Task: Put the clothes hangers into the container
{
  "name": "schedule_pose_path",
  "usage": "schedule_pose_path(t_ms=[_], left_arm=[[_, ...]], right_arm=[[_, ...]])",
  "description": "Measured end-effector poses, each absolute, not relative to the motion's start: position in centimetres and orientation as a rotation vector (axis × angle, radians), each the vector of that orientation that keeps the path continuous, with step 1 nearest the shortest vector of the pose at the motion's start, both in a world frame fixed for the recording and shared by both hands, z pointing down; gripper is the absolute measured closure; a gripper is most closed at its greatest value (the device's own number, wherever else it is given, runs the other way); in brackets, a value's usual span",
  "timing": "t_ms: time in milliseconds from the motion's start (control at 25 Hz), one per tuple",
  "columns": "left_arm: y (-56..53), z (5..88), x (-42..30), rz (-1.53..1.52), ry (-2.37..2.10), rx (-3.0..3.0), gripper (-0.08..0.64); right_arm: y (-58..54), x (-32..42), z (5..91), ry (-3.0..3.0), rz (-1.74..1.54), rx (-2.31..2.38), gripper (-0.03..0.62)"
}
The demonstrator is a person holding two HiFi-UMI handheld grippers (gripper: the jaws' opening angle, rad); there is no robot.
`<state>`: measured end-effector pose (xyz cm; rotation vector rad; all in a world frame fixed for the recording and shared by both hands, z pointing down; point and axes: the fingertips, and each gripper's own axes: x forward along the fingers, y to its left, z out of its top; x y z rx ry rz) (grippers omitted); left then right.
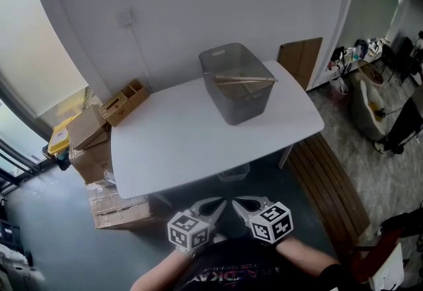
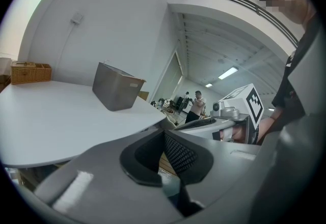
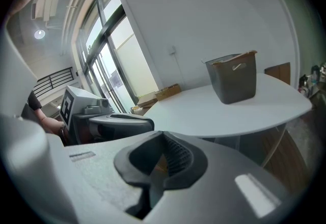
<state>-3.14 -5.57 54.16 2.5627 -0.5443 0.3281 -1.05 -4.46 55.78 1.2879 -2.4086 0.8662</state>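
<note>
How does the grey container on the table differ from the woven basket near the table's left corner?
The grey container is smooth plastic; the woven basket is brown wicker. The container stands on the white table and looks bigger; the basket sits beside its corner. The container holds wooden hangers; the basket has a divider. Both are rectangular, open on top.

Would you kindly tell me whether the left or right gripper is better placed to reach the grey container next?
Right, marginally: the grey container sits on the right half of the table, nearer the right gripper. The left gripper is alongside; both are shut and empty.
</note>
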Motion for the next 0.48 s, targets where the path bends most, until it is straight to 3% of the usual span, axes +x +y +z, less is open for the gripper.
schedule_pose_path(t_ms=[480], left_arm=[[-5.5, 54.16, -3.05, 0.344, -0.544, 2.573, 0.555]], right_arm=[[-4.29, -0.93, 55.95, -2.41, 0.881, 1.281, 0.591]])
